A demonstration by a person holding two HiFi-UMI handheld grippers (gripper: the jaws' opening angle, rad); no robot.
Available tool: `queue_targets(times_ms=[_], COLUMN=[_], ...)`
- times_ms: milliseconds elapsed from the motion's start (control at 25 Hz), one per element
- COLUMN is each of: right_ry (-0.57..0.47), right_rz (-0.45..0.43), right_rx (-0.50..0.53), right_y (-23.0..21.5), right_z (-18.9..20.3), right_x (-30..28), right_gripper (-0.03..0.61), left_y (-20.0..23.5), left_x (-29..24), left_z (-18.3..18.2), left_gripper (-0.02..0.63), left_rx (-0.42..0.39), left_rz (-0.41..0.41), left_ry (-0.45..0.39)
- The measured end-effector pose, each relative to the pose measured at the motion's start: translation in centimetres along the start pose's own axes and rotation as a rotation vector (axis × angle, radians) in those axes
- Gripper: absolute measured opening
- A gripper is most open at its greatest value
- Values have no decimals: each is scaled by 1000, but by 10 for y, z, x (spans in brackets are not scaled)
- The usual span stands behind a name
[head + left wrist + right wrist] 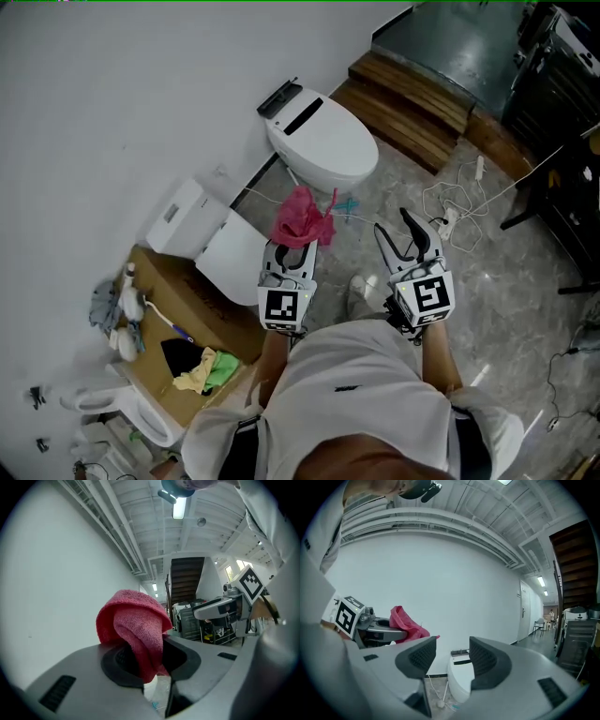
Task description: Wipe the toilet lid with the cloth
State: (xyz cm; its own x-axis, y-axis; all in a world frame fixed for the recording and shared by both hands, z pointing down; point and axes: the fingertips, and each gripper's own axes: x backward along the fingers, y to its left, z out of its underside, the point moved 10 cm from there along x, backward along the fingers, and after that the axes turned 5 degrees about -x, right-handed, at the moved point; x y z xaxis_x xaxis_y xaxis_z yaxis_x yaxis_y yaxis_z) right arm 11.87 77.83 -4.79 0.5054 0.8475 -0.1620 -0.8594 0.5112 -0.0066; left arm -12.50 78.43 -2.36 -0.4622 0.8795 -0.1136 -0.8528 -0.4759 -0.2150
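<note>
Over floor, well short of toilet lid (323,141), pink cloth (302,217) pinched in clamped left gripper (292,255), right gripper (398,230) spread and empty; soft, light, floppy terry, probably best gripped at bunched fold, loose end hanging.

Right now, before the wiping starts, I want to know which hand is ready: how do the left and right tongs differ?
The left tongs are shut on a pink cloth that bunches above them; the right tongs stand open, gripping nothing. The left tongs' tips are buried in cloth, the right tongs' bare. Both point toward the toilet lid, short of it.
</note>
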Motion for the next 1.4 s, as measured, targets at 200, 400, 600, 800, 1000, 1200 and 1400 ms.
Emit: queue_targets(times_ms=[200, 400, 600, 800, 1000, 1200, 1400], right_ry=[1, -4, -3, -6, 2, 5, 13], right_rz=[-31, -59, -82, -90, -88, -84, -87], right_rx=[-6, -20, -25, -30, -29, -26, -24], right_y=[-48, -96, -133, -155, -171, -188, -205], right_z=[-4, -4, -4, 0, 4, 1, -2], right_x=[-32, -55, -74, -92, -113, -142, -184], right_gripper=[218, 218, 218, 218, 218, 218, 218], left_y=[-2, -8, -15, -14, -6, 10, 35], left_x=[-51, -98, -133, -159, -183, -215, -255], left_z=[-6, -13, -18, -16, -12, -9, -4], left_gripper=[109, 109, 109, 109, 109, 109, 109], left_rx=[0, -16, -7, -13, -20, -24, -16], left_rz=[-25, -54, -78, -81, -79, -71, -67], left_ry=[5, 27, 22, 43, 50, 44, 27])
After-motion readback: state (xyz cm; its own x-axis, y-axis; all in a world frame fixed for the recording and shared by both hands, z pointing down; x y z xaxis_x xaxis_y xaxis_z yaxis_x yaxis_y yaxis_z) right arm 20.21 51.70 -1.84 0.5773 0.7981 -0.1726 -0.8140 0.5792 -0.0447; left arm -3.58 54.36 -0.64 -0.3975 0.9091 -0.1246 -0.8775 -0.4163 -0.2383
